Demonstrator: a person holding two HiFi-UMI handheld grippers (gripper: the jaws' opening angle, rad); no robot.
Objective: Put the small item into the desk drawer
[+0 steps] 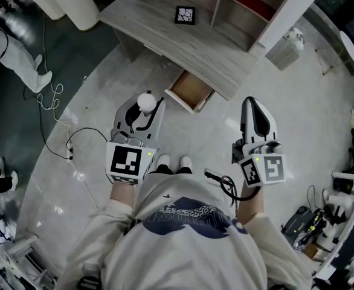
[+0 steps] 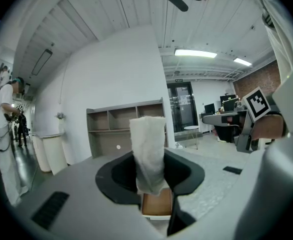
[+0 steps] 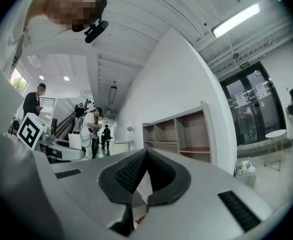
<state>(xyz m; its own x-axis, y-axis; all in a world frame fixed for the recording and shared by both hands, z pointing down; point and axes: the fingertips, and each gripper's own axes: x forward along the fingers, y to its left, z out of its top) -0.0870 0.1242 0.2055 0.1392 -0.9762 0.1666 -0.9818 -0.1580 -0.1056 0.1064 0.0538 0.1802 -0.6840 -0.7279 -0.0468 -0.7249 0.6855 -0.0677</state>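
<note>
Drawer point(image 1: 189, 92) is already pulled open under the desk's point(image 1: 165, 38) near edge, close to its right corner, and looks empty inside. The item point(image 1: 145, 101), white and soft-looking, is pinched between the left gripper's point(image 1: 145, 109) jaws and held in the air short of the drawer. Right gripper point(image 1: 255, 109) has its jaws pressed together on nothing. Left to do, I'd say: reach in and release.

No legible text. There are only square markers on the cubes and a marker tile point(image 1: 185, 15) near the desk's back edge. The shirt point(image 1: 189, 213) print is unreadable.
</note>
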